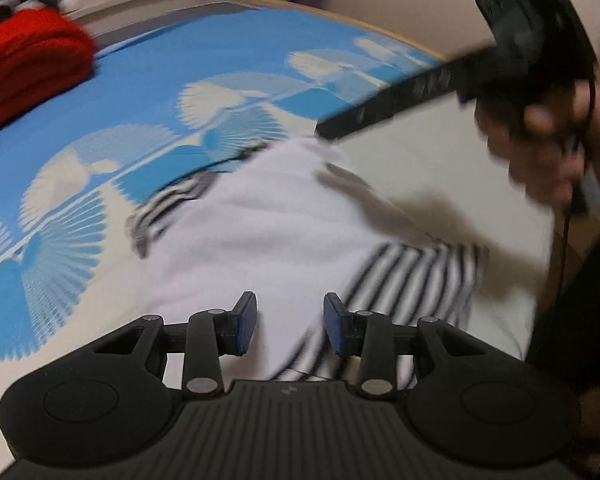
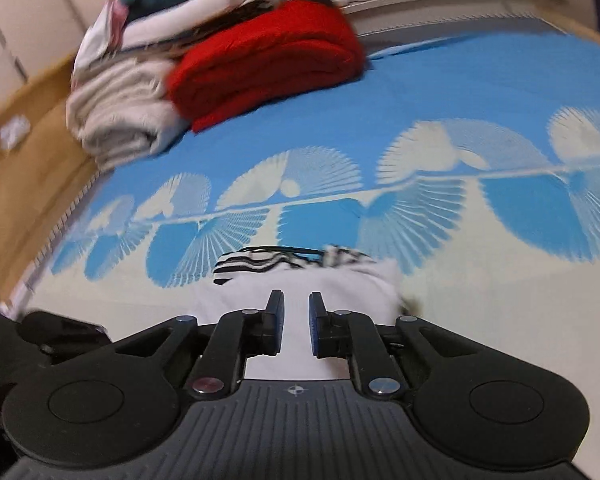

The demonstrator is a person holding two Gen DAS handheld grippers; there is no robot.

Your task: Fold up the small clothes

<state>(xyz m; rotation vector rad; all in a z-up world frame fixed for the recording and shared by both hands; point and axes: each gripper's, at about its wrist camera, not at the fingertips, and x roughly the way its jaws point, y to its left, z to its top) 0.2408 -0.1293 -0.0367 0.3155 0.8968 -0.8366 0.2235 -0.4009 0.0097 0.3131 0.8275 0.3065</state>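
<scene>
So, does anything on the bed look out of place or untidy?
The white garment lies rumpled and askew, with one striped sleeve spread out and the other bunched up. The red blanket is neatly folded.

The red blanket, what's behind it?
Behind the red blanket sits a heap of folded white and teal bedding, with a cream fluffy blanket beside it. The red folds cover whatever lies lower down, so that part cannot be seen.

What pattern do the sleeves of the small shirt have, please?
Black and white stripes on the sleeves; the shirt body is plain white. Best seen in the left wrist view.
</scene>
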